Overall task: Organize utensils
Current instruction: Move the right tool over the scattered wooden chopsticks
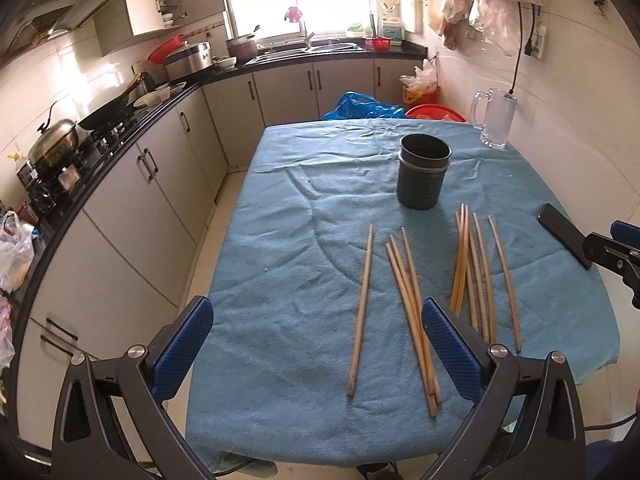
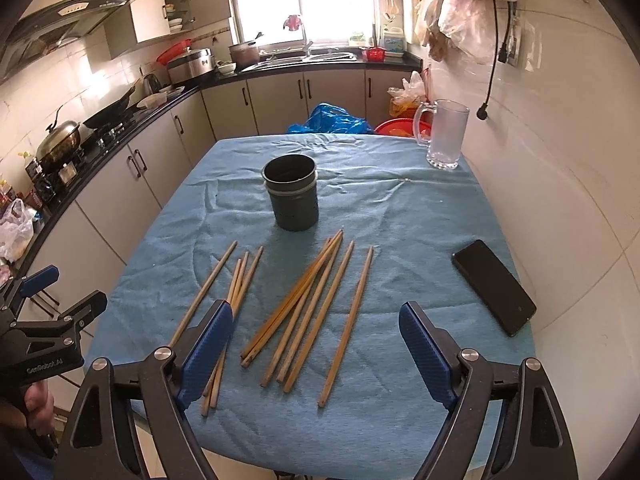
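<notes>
A: How do the jaws stand on the left gripper [image 1: 318, 344]?

B: Spread wide, grasping nothing. They hang over the near edge of the counter, which is covered by a blue cloth [image 1: 280, 240]. One lone chopstick [image 1: 361, 312] lies on the cloth between the two blue pads [image 1: 184, 348], untouched.

A: And the right gripper [image 2: 316, 344]?

B: Released as well, nothing between the jaws. The loose chopsticks [image 2: 304, 312] lie fanned on the cloth below and ahead of it, their far tips pointing toward the cup.

A: Which cup?

B: A dark round cup [image 2: 294, 196], upright, at the middle of the cloth. No chopstick shows above its rim. In the left view the same cup [image 1: 424, 176] stands beyond two bunches: a bundle of three [image 1: 412, 320] on its near left, a bigger spread [image 1: 476, 276] on its near right.

A: Anything else near the cup?

B: A black phone [image 2: 494, 286] lies flat to the cup's right, near the cloth's edge. A clear glass mug [image 2: 444, 136] stands behind the cup to the right, at the far corner by the wall.
</notes>
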Tool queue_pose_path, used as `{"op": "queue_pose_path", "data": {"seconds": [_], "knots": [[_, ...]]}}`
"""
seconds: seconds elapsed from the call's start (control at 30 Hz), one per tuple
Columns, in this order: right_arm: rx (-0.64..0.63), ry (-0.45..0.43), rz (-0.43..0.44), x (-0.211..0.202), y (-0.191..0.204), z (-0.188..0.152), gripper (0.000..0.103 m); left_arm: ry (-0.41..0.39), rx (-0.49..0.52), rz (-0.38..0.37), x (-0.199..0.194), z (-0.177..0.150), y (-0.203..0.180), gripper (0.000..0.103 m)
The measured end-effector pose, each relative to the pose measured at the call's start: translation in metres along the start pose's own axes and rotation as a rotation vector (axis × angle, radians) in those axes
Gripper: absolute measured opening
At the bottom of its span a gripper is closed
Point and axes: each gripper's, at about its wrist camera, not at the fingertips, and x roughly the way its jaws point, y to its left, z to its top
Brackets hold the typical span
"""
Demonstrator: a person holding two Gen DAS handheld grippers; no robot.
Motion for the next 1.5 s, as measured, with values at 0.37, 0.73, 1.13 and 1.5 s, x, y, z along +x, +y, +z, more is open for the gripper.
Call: {"op": "queue_pose_path", "data": {"seconds": [0.37, 0.73, 1.13, 1.5], "knots": [[-0.031, 0.013, 0.040, 0.008, 0.017, 0.003, 0.088, 0.005, -0.033, 0.036, -0.006, -0.006, 0.018, 0.103], [-0.002, 0.031, 0.033, 0.013, 0.010, 0.003, 0.088, 0.016, -0.028, 0.022, 0.000, -0.002, 0.016, 0.103], [0.112, 0.070, -0.032, 0.014, -0.029, -0.008, 0.083, 0.047, 0.010, -0.058, 0.019, 0.009, -0.010, 0.103], [0.193, 0.159, -0.064, 0.029, -0.072, -0.015, 0.073, 0.133, 0.016, -0.124, 0.055, 0.013, -0.039, 0.103]]}}
